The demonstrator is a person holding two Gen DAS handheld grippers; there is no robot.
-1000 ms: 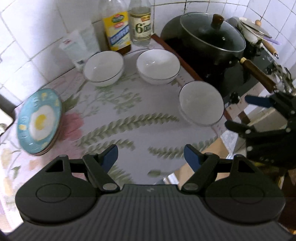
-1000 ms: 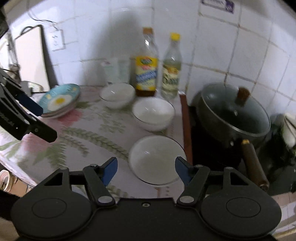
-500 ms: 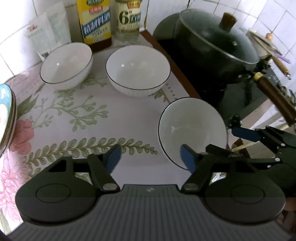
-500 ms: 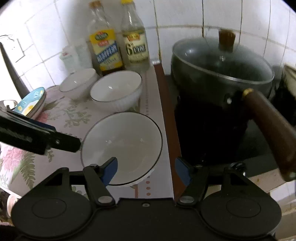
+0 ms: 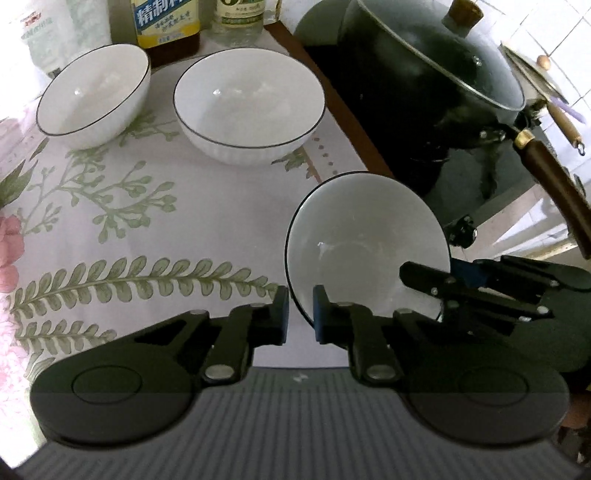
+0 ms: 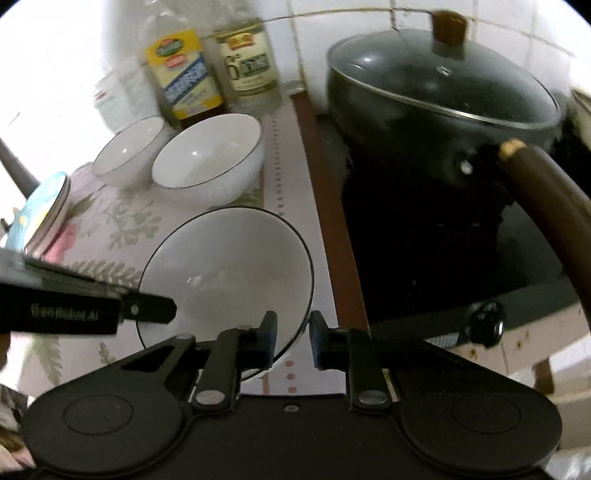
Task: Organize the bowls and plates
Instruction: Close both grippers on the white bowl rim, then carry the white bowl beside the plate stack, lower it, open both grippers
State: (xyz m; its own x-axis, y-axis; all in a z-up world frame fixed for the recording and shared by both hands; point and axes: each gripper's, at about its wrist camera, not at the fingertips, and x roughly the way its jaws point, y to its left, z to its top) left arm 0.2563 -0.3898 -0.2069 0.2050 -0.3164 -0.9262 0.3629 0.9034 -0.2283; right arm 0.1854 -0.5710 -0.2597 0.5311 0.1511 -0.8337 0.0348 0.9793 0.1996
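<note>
White near bowl (image 5: 365, 240) sits at the cloth's (image 5: 155, 236) edge beside the stove (image 6: 436, 236), pinched at its rim by both tools: left gripper (image 5: 300, 313) clamped on its near-left rim, right gripper (image 6: 293, 335) clamped on the near-right rim. Step looks like the pickup of this bowl for stacking. Next move likely calls for a level two-handed lift, then nesting it into the middle bowl (image 5: 249, 105). Far bowl (image 5: 94, 88) sits just beside that one, bottles (image 5: 168, 22) behind.
</note>
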